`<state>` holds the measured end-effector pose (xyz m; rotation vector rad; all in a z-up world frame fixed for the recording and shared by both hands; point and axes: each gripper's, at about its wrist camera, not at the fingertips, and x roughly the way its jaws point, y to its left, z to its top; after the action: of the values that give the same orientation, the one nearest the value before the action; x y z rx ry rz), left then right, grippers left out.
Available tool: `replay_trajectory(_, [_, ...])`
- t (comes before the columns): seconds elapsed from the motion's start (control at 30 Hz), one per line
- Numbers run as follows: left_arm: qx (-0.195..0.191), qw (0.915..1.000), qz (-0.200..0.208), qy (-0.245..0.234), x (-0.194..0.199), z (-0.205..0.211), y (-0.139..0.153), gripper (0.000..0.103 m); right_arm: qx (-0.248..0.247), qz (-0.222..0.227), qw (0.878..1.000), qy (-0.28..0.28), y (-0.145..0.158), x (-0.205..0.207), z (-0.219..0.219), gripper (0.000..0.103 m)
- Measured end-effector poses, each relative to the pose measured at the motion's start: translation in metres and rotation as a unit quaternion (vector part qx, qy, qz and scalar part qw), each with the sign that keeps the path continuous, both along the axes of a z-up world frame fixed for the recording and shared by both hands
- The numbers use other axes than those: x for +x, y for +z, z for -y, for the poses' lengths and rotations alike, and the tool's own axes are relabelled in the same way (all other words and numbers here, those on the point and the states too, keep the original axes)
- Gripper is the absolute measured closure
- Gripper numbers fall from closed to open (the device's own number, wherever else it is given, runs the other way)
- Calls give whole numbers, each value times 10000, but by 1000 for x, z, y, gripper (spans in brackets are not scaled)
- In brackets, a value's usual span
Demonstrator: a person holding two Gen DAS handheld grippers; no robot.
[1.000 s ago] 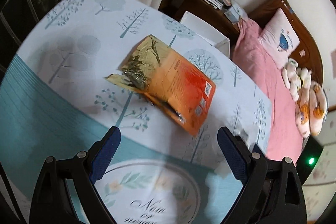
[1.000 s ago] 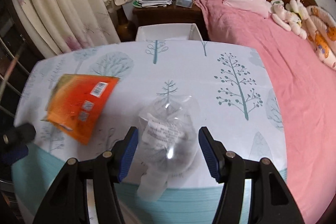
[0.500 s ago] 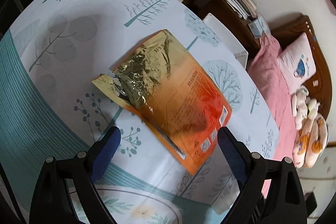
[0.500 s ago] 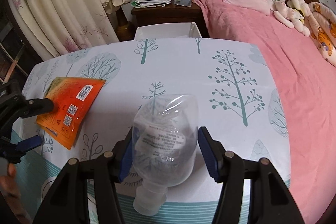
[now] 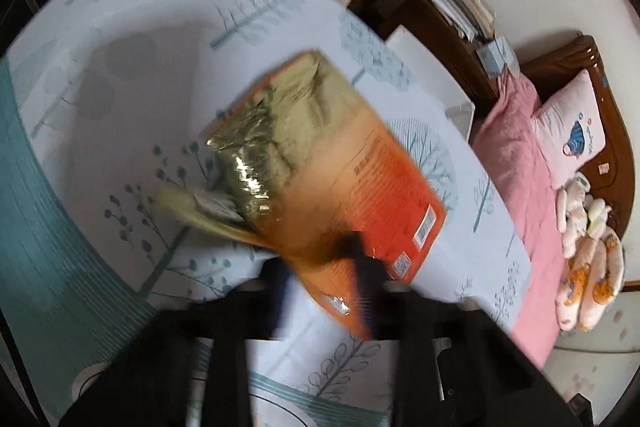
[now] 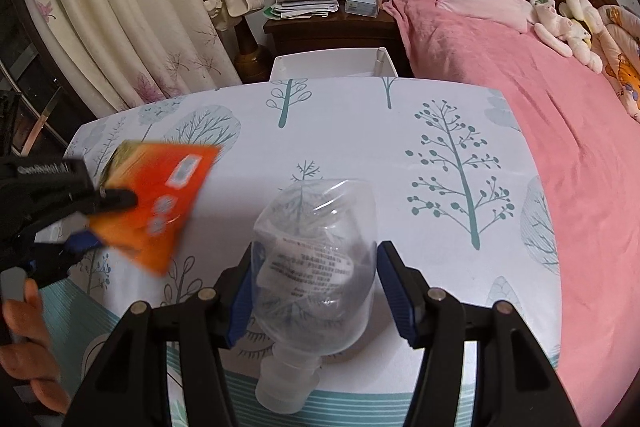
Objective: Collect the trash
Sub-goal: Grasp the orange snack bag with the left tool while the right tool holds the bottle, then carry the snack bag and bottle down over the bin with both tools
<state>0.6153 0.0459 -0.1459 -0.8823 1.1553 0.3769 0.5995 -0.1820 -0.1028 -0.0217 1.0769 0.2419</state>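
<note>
Orange and gold foil is showing blurred where the snack wrapper (image 5: 320, 171) is being pinched at its near corner by the left gripper (image 5: 320, 267), whose fingers are clamped onto it; in the right wrist view the wrapper (image 6: 160, 195) is sitting at the left side of the table (image 6: 360, 131), seemingly lifted off the tree-printed cloth. Clear and crumpled, the plastic bottle (image 6: 316, 267) is lying near the table's near edge, cap end toward the camera, between the fingers of the right gripper (image 6: 316, 291), which is bracketing it with its blue pads close beside it, not visibly squeezing. A white bin (image 6: 332, 65) is standing past the table's far edge.
</note>
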Motion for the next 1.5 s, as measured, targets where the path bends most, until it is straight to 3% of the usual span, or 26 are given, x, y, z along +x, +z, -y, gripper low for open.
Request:
replay_trajectory(0.2, [24, 9999, 90, -116, -5, 0, 1, 100, 46, 3, 10000, 34, 0, -6, -1, 46])
replay_trajectory(0.5, [301, 9964, 432, -660, -36, 2, 39, 102, 294, -93, 9995, 27, 8, -26, 6, 46])
replay_trajectory(0.8, [389, 9896, 653, -1223, -117, 3, 77, 103, 705, -19, 9973, 204, 40, -78, 5, 47])
replay_trajectory(0.97, [460, 9822, 712, -1676, -178, 4, 97, 103, 860, -28, 9958, 301, 58, -126, 1, 47])
replay_trajectory(1.2, [483, 9689, 908, -2251, -284, -8, 126, 103, 1000, 64, 9948, 160, 85, -227, -5, 47])
replay_trajectory(1.5, [696, 9386, 1028, -3220, -425, -19, 146, 103, 1169, 156, 9930, -110, 107, -378, -23, 47])
